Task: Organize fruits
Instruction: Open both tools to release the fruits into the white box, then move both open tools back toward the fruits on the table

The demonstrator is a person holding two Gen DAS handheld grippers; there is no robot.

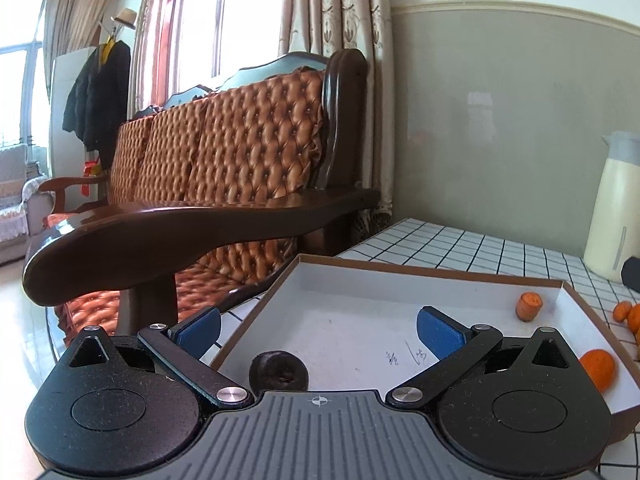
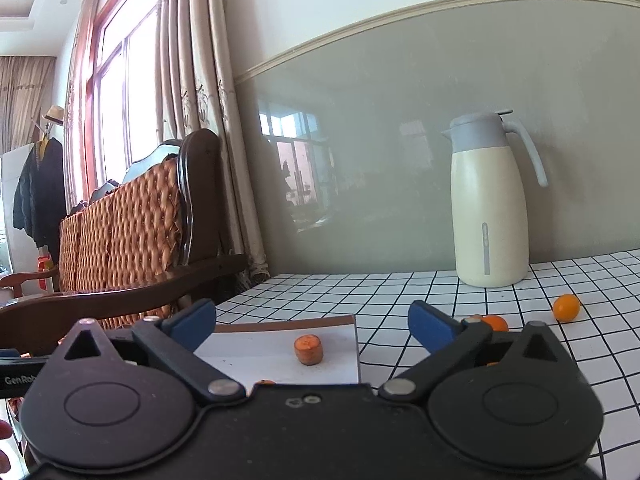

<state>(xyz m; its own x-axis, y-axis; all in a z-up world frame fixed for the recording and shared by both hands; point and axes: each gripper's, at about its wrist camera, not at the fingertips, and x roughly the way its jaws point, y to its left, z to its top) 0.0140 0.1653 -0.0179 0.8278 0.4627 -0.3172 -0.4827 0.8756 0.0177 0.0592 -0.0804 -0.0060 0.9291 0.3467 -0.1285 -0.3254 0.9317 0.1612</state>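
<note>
A shallow brown-rimmed box with a white inside (image 1: 400, 270) lies on the checked table. In it are a dark round fruit (image 1: 279, 372) near my left gripper's base, a cut orange chunk (image 1: 529, 306) in the far right corner, and an orange fruit (image 1: 599, 368) by the right wall. My left gripper (image 1: 320, 326) stands open over the box with nothing between its blue pads. In the right wrist view the box (image 2: 280, 322) holds the same chunk (image 2: 308, 349). My right gripper (image 2: 312, 322) is open and empty above it. Two small oranges (image 2: 566, 307) (image 2: 496, 323) lie on the table.
A cream thermos jug (image 2: 490, 200) stands at the wall on the checked tablecloth (image 2: 400, 292). More orange fruits (image 1: 628, 314) lie right of the box. A wooden sofa with a wide dark armrest (image 1: 180, 224) stands close on the left of the table.
</note>
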